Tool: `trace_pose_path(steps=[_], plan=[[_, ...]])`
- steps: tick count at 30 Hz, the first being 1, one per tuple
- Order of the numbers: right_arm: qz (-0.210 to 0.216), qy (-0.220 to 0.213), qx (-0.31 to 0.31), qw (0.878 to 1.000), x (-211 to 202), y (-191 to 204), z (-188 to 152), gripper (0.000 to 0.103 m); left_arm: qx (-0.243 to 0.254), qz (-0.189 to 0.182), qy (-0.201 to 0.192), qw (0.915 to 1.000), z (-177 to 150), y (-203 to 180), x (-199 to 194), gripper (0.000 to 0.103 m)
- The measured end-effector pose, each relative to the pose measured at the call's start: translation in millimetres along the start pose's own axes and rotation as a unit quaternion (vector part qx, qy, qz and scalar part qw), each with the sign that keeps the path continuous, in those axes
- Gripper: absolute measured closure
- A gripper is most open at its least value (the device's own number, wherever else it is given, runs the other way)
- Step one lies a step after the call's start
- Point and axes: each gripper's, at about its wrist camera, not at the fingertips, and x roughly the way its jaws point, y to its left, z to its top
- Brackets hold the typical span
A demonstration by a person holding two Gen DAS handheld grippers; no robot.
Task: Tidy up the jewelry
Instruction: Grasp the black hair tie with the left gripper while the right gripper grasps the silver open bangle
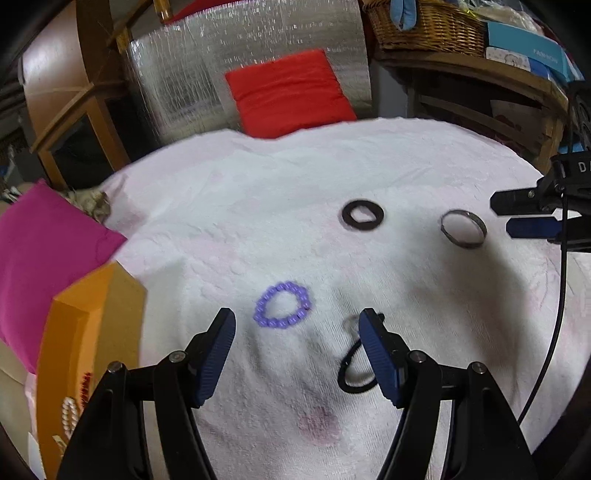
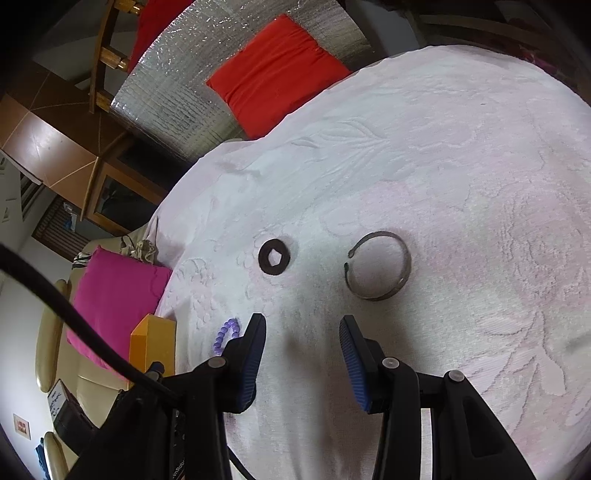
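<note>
Several pieces lie on a white-pink embossed cloth: a purple bead bracelet, a flat black ring, a thin metal bangle and a black hair tie, half hidden by my left gripper's right finger. My left gripper hangs open over the cloth, the purple bracelet just ahead between its tips. The right gripper is open and holds nothing. The bangle lies just beyond it and the black ring further left. The purple bracelet peeks out beside its left finger. In the left wrist view the right gripper reaches in beside the bangle.
An orange box stands at the cloth's left edge with a pearl strand inside; it also shows as the orange box. A magenta cushion lies beside it. A red cushion and a wicker basket sit behind.
</note>
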Motion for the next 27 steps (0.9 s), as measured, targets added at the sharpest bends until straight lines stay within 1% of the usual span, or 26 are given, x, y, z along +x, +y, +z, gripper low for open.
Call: trace_pose_path(steps=[4, 7, 8, 10, 12, 14, 16, 21, 25, 27], plan=[[-0.008, -0.006, 0.01, 1.0, -4.9, -11.4, 4.9, 0.058, -0.014, -0.018, 0.022, 0.9995, -3.4, 12.1, 7.3, 0.033], [-0.016, -0.011, 0.017, 1.0, -8.2, -20.7, 9.4, 0.058, -0.024, -0.036, 0.031, 0.9986, -7.7, 18.7, 10.4, 0.033], [-0.02, -0.013, 0.019, 1.0, -9.2, -23.8, 11.2, 0.058, -0.028, -0.046, 0.035, 0.998, -8.8, 19.6, 11.0, 0.033], [-0.026, -0.014, 0.022, 0.999, -9.3, -29.2, 14.8, 0.058, -0.041, -0.077, 0.04, 0.9954, -9.9, 20.6, 11.9, 0.033], [-0.031, -0.012, 0.027, 0.999, -7.3, -34.5, 17.9, 0.058, -0.047, -0.104, 0.037, 0.9927, -8.5, 18.1, 11.2, 0.033], [-0.035, -0.009, 0.031, 0.999, -4.3, -38.6, 20.5, 0.058, -0.045, -0.127, 0.036, 0.9902, -7.1, 11.7, 10.9, 0.033], [-0.039, -0.005, 0.034, 0.999, -0.3, -42.0, 23.4, 0.058, -0.042, -0.14, 0.042, 0.9883, -6.7, 4.3, 13.9, 0.033], [-0.049, -0.008, 0.047, 0.998, 7.8, -52.8, 31.1, 0.058, -0.039, -0.145, 0.063, 0.9867, -4.5, -7.8, 29.9, 0.033], [-0.052, -0.005, 0.054, 0.997, 20.2, -56.8, 38.6, 0.058, -0.06, -0.159, 0.074, 0.9828, -2.1, -7.8, 42.5, 0.033], [-0.062, -0.005, 0.048, 0.997, 28.2, -54.3, 41.2, 0.058, -0.069, -0.167, 0.079, 0.9803, -0.6, -5.9, 48.8, 0.033]])
